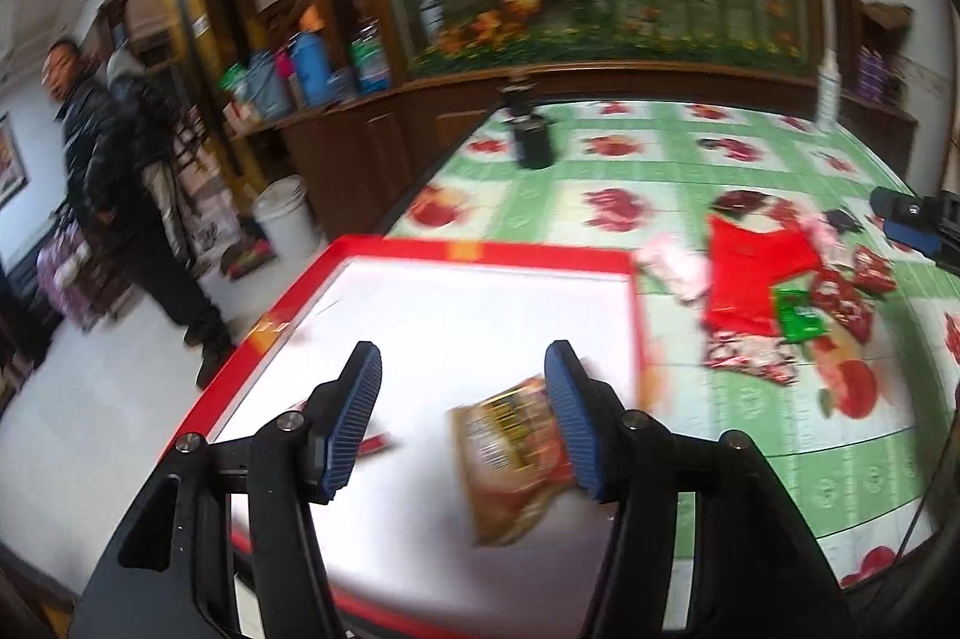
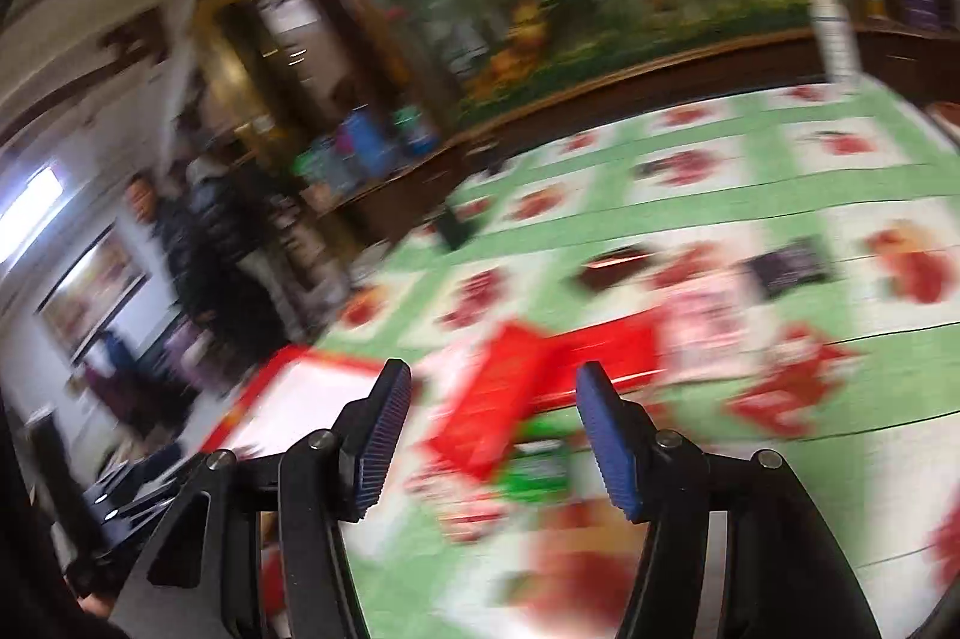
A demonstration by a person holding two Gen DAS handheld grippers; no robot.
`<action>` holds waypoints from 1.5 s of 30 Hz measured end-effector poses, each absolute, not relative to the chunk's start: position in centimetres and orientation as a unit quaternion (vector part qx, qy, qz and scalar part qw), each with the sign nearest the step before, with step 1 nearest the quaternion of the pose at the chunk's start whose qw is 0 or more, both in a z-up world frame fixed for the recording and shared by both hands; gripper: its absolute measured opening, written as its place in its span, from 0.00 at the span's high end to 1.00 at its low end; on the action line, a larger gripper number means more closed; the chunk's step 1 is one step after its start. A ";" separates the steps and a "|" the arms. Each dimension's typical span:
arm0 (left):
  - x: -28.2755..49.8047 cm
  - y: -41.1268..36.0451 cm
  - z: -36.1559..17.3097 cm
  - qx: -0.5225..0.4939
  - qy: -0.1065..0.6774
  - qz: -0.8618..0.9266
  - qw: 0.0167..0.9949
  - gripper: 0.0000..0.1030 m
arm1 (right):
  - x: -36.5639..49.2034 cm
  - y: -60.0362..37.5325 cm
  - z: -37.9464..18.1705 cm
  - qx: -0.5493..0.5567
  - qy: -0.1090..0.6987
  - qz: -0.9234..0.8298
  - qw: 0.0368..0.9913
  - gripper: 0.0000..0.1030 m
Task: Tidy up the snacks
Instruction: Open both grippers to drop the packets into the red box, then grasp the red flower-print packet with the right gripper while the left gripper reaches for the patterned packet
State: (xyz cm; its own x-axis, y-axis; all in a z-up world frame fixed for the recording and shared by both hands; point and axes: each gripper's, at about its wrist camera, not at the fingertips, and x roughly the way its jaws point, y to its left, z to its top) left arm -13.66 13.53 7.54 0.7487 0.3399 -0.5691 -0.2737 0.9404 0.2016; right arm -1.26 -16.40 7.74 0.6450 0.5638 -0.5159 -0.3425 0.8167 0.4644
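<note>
My left gripper [image 1: 465, 390] hovers open over a white tray with a red rim [image 1: 480, 252]. A blurred brown-orange snack packet [image 1: 510, 465] lies against its right finger [image 1: 570, 411] above the tray floor, well clear of the left finger. A small red packet [image 1: 377, 444] shows behind the left finger. To the right of the tray lies a pile of snacks: a large red packet [image 1: 756, 273], a green one [image 1: 798, 315], a pink one [image 1: 672, 261]. My right gripper [image 2: 492, 375] is open and empty above the red packet [image 2: 510, 399] and the green packet [image 2: 540, 465]. The right wrist view is badly blurred.
The table wears a green and white flowered cloth [image 1: 690, 171]. A black jar [image 1: 531, 135] stands at its far left, a white bottle [image 1: 831, 87] at the far right. A person [image 1: 120, 171] stands on the floor left of the table, near a white bucket [image 1: 285, 219].
</note>
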 end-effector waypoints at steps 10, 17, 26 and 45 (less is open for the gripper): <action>-11.2 8.7 6.4 0.090 0.349 0.100 0.927 0.34 | 0.9 -16.3 4.0 0.106 0.410 0.233 0.875 0.41; -12.1 16.0 4.4 0.020 0.390 0.157 0.907 0.27 | 1.4 -12.8 2.7 -0.003 0.421 0.235 0.876 0.36; -13.7 16.6 6.0 0.015 0.371 0.170 0.913 0.27 | 1.7 -12.0 1.6 -0.051 0.438 0.217 0.871 0.66; -3.4 4.4 0.9 0.035 0.468 0.019 0.883 0.27 | 3.1 -17.6 3.2 0.128 0.440 0.200 0.866 0.67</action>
State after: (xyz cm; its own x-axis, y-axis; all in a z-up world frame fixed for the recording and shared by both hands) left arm -3.41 4.37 0.85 0.5608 0.0672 -0.8252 -0.0014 0.9968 0.0803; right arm 3.10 -17.61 3.22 0.5332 0.4598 -0.7101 -0.2343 0.8869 0.3982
